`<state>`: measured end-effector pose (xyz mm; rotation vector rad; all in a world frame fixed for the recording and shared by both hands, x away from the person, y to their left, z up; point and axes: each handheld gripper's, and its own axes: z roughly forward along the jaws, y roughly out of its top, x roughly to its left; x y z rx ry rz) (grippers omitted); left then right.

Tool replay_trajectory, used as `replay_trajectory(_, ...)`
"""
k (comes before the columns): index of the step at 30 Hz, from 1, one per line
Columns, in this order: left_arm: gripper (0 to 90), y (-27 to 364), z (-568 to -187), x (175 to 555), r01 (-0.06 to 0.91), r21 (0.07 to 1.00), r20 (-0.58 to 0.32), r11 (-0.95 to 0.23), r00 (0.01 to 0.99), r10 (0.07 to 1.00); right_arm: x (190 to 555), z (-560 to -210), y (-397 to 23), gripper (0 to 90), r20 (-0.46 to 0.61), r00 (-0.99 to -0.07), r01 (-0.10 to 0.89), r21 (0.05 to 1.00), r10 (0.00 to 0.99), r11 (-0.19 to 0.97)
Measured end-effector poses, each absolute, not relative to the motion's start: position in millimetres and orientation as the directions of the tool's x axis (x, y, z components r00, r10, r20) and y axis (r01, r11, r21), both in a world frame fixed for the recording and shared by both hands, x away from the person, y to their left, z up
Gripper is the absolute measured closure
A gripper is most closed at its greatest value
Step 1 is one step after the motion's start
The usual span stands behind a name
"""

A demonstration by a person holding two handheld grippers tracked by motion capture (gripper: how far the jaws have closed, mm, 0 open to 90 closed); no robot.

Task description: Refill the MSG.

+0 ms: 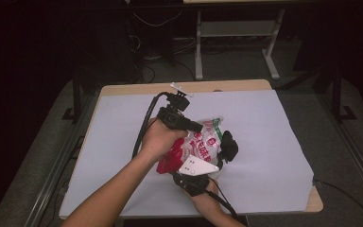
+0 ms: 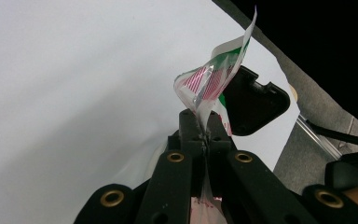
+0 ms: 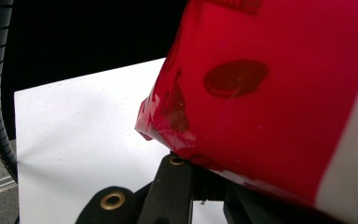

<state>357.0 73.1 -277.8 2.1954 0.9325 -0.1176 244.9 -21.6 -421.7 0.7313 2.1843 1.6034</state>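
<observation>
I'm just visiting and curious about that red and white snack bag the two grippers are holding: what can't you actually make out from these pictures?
- Print on the snack bag: too small to read in the high view.
- Bag's lower part: hidden in the high view by the person's left hand and the right gripper.
- Right gripper's fingers: tips covered by the red bag in the right gripper view.
- Bag's body: cut off in the left gripper view beyond the left gripper.

one snack bag (image 1: 203,142) (red-and-white), two hand-held grippers (image 1: 196,126)

The bag (image 1: 203,142) carries red print and a round red mark on its white and green face, but none of it can be read.
</observation>
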Motion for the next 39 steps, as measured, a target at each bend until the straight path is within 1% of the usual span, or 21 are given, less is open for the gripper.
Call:
replay_trajectory(12,89.8,68.6,-277.3,357.7,0.649,0.586,-0.331,-0.485,0.738,0.588,245.6,-421.1,-21.5,90.0,0.035,-0.810,0.206,0.952,0.585,0.227)
replay_trajectory(39,89.8,64.9,-276.5,357.1,0.646,0.589,-0.325,-0.486,0.740,0.589,245.2,-419.5,-21.5,90.0,0.035,-0.810,0.204,0.953,0.586,0.224)
